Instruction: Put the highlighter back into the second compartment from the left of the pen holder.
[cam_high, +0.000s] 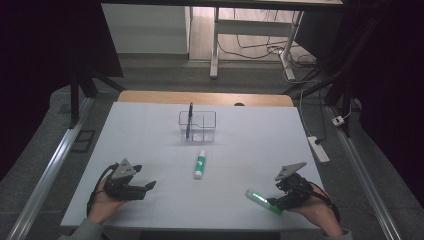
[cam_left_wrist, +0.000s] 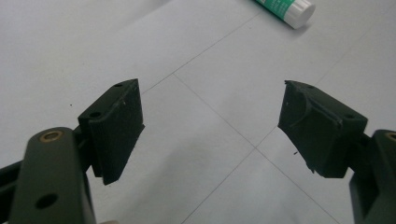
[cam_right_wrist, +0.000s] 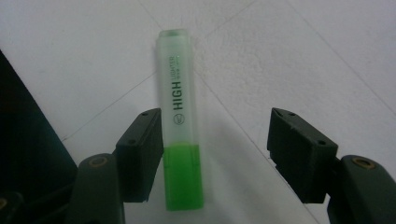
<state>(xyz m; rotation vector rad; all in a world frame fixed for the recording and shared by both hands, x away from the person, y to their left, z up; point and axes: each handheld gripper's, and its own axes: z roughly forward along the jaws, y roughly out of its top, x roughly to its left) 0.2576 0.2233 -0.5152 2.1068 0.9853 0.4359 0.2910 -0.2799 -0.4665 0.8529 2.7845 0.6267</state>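
Note:
A green highlighter (cam_high: 263, 201) with a clear cap lies flat on the white table (cam_high: 145, 130) near the front right. My right gripper (cam_high: 273, 202) is open around it. In the right gripper view the highlighter (cam_right_wrist: 180, 130) lies between the jaws, close against the left fingertip (cam_right_wrist: 140, 154), and the other fingertip (cam_right_wrist: 299, 149) stands well apart from it; the right gripper (cam_right_wrist: 215, 135) is not pressing on it. My left gripper (cam_high: 150, 186) rests at the front left, open with nothing between its jaws (cam_left_wrist: 210, 116). A green and white glue stick (cam_high: 200, 165) lies mid-table.
A clear divided organizer (cam_high: 197, 126) stands toward the back of the table with a dark pen (cam_high: 189, 120) upright in it. The glue stick's white end (cam_left_wrist: 294, 9) shows beyond the left jaws. The table's front edge runs just below both hands. A power strip (cam_high: 318, 148) lies on the floor at right.

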